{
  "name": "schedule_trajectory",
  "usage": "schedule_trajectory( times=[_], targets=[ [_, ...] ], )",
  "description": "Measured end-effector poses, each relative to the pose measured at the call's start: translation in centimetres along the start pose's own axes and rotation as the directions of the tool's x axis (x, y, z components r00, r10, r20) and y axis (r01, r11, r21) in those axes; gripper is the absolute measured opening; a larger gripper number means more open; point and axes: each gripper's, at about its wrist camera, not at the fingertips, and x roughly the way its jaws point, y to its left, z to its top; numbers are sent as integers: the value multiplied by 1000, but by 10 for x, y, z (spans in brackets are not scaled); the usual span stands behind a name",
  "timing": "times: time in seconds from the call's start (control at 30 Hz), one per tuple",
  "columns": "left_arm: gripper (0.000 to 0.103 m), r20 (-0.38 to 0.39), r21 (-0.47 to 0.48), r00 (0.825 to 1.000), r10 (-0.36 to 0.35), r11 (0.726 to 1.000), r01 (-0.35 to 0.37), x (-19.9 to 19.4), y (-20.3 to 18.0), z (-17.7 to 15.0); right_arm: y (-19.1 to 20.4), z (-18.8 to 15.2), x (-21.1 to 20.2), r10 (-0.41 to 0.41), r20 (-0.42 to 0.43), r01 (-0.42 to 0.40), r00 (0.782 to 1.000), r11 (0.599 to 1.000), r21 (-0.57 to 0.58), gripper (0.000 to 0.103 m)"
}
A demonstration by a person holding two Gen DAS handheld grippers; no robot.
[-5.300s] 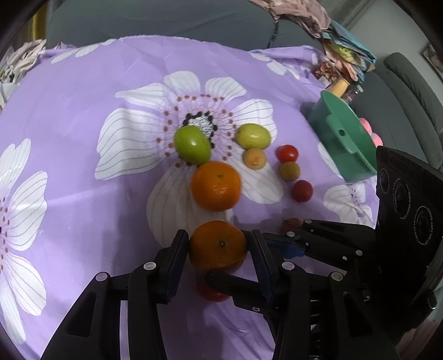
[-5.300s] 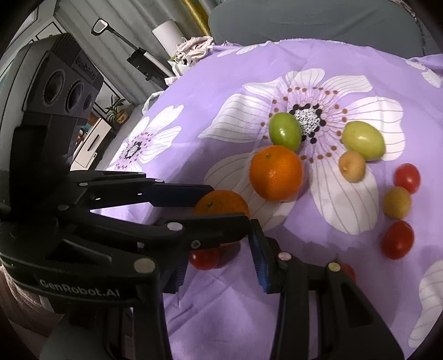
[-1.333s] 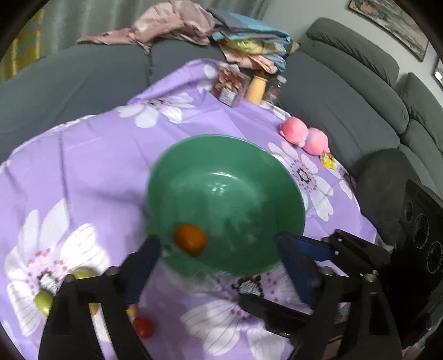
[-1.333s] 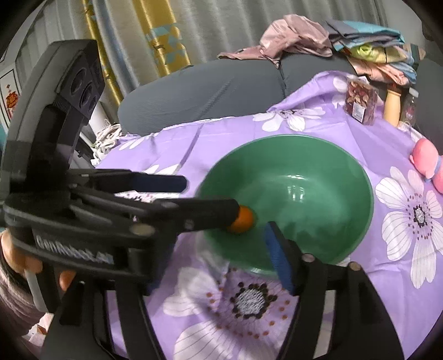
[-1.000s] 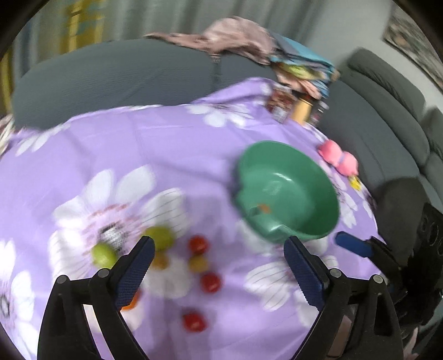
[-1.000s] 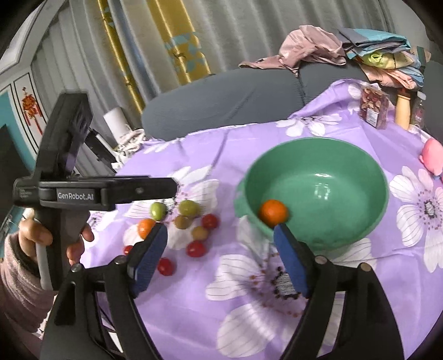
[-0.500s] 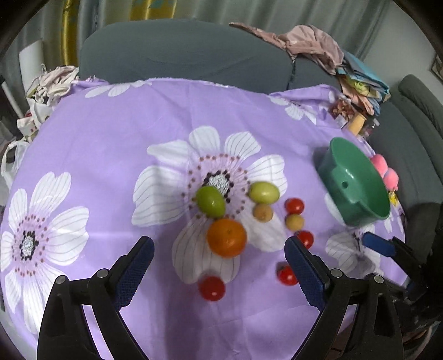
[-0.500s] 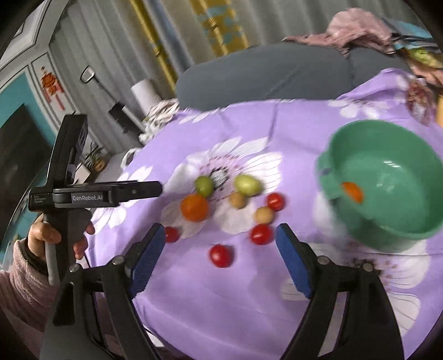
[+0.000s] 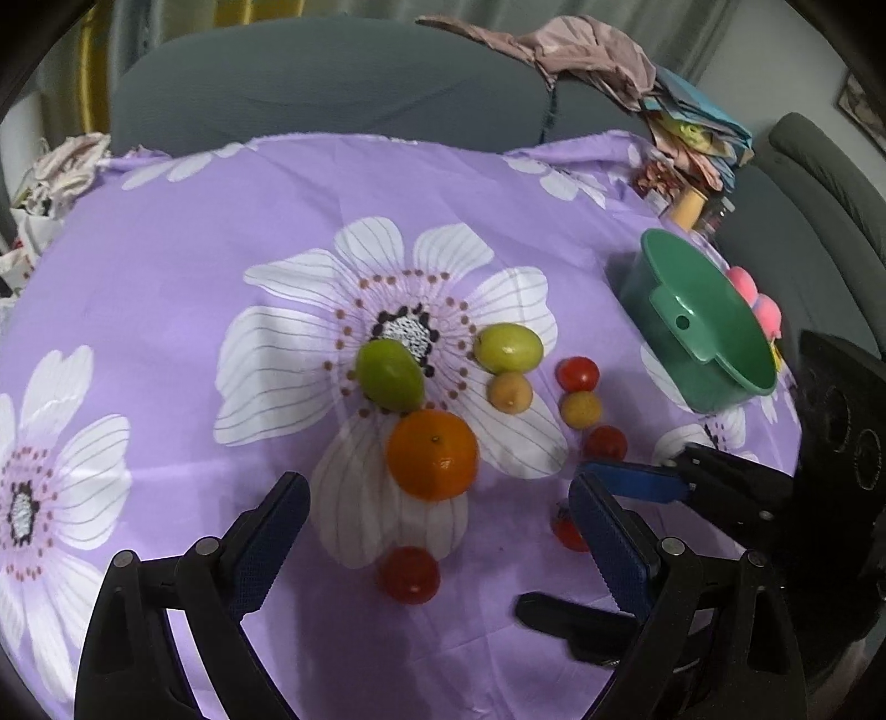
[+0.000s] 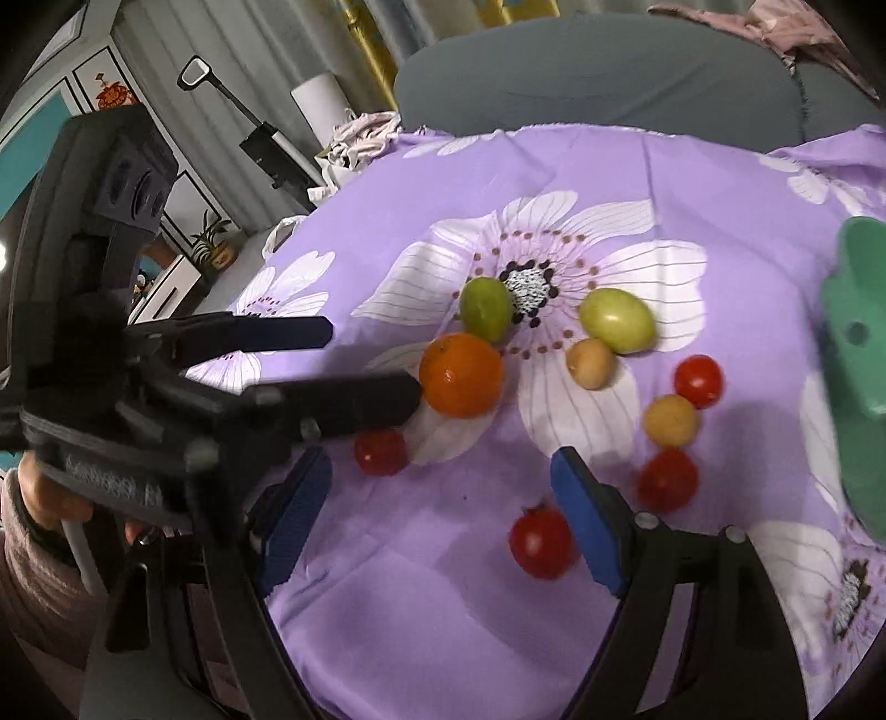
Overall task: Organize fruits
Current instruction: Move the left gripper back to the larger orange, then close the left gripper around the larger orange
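An orange [image 9: 432,454] lies on the purple flowered cloth [image 9: 166,266], just ahead of my open, empty left gripper [image 9: 437,526]. Two green fruits [image 9: 389,374] [image 9: 508,348], two small yellow fruits [image 9: 510,391] and several red tomatoes [image 9: 408,574] lie around it. The green bowl [image 9: 703,327] stands at the far right. My right gripper [image 10: 443,515] is open and empty, low over the cloth near a tomato [image 10: 540,541]. The orange [image 10: 460,374] sits at the tip of the left gripper's finger in the right wrist view. The bowl's edge [image 10: 855,332] shows at the right.
A grey sofa [image 9: 332,83] curves behind the table, with piled clothes [image 9: 581,50] on it. A yellow bottle [image 9: 689,207] and pink toys [image 9: 761,304] sit beyond the bowl. A white roll [image 10: 321,105] and a cabinet [image 10: 183,266] stand to the left.
Both grippers have moved from the bowl back to the fruit pile and come down closer to it. The left gripper now has the orange just ahead of its open fingers.
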Motion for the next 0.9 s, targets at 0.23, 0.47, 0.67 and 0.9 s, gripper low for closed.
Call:
schedule_trajectory(
  times=[0.23, 0.47, 0.67, 0.9],
  targets=[
    [86, -47, -15, 998, -46, 999, 46, 16, 2, 8, -3, 19, 26, 24, -40, -23, 999, 1000, 9, 77],
    [71, -94, -74, 990, -103, 993, 96, 30, 14, 12, -2, 29, 47, 16, -91, -18, 996, 1000, -15, 72],
    [55, -98, -107, 989, -113, 989, 103, 34, 21, 14, -3, 38, 57, 6, -115, -9, 993, 1000, -26, 68],
    [48, -114, -115, 987, -117, 988, 104, 37, 25, 13, -3, 40, 67, -12, -153, 6, 988, 999, -39, 55]
  ],
)
